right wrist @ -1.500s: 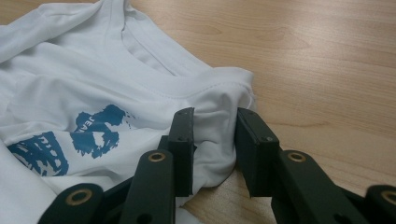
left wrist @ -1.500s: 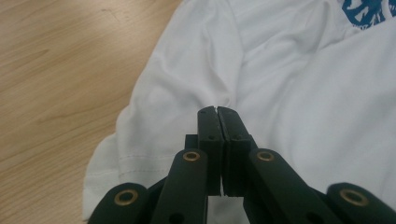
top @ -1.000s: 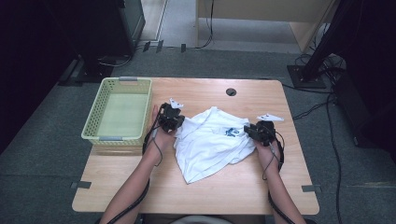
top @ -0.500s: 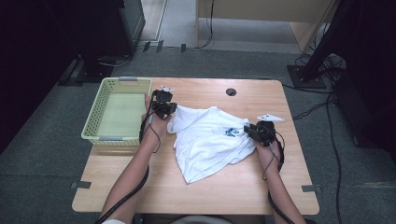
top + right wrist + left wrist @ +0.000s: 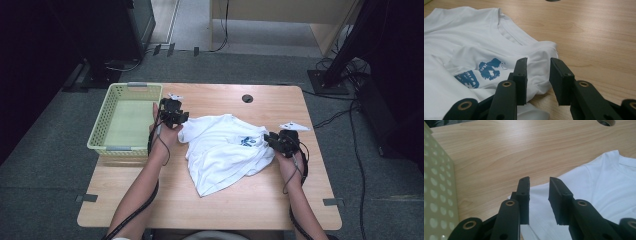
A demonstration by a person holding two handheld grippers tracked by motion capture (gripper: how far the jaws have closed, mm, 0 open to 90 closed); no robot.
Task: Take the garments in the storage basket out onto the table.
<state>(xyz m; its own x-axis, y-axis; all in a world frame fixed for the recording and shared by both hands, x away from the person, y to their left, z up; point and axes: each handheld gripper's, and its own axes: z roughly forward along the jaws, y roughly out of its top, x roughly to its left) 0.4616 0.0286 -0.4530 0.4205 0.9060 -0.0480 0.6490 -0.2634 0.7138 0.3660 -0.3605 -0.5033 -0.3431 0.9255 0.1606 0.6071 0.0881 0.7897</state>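
1. Lying crumpled and spread near the middle of the worktop (image 5: 250, 205): a white T-shirt (image 5: 225, 150) with a small blue print (image 5: 246, 141) on its chest, neckline turned toward the far edge.
2. At the shirt's left corner, just beside the yellow-green basket (image 5: 102, 125): the left gripper (image 5: 181, 118), held in the person's left hand (image 5: 167, 134).
3. Seen along the left gripper view: fingers (image 5: 524, 195) released, having just been opening, with a plain gap between the two black pads.
4. Below and between those pads: the white edge of the T-shirt (image 5: 599, 182), resting on the wood and not pinched; bare worktop (image 5: 499, 152) beyond, the basket's dotted wall (image 5: 436, 182) at the left of that view.
5. At the shirt's right side, close to the print: the right gripper (image 5: 272, 140), pointing in toward the cloth, cable trailing back along the forearm.
6. Seen along the right gripper view: fingers (image 5: 561, 80) parted, not clamped; a rumpled fold of the T-shirt (image 5: 461, 37) under and behind the gap, the pads clear of it on both sides as far as can be told.
7. In that same view: the blue print (image 5: 486, 67) just left of the left pad, the ribbed collar curving away above it.
8. Farther back, well apart from the shirt: a round dark hole (image 5: 247, 98) in the worktop.
9. Inside the basket: nothing but its pale floor.
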